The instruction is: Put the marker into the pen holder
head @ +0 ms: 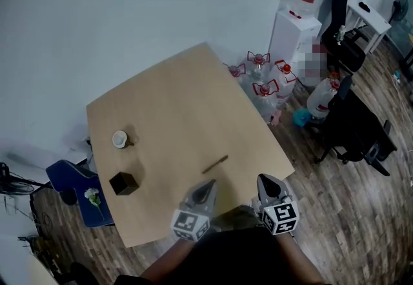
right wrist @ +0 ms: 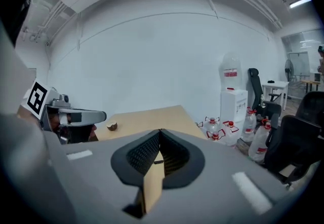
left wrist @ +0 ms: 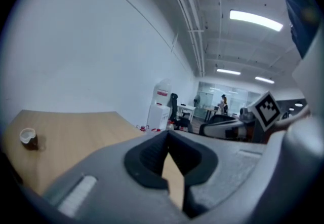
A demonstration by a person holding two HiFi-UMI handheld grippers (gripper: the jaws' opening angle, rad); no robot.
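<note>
A thin dark marker [head: 215,164] lies flat on the tan table [head: 174,109], near its front edge. The pen holder, a small black cube [head: 123,183], stands at the table's front left. My left gripper [head: 209,184] hovers just short of the marker's near end, shut and empty. My right gripper [head: 264,180] is to the marker's right at the table edge, also shut and empty. In the left gripper view the jaws [left wrist: 168,132] meet at their tips. In the right gripper view the jaws [right wrist: 160,131] are closed too, with the marker [right wrist: 158,162] showing as a small dark line beyond them.
A small round cup [head: 120,139] sits left of centre, behind the pen holder. A water dispenser [head: 295,26] and several water bottles [head: 265,88] stand off the table's right corner. A black office chair [head: 352,126] is at the right and a blue chair [head: 71,180] at the left.
</note>
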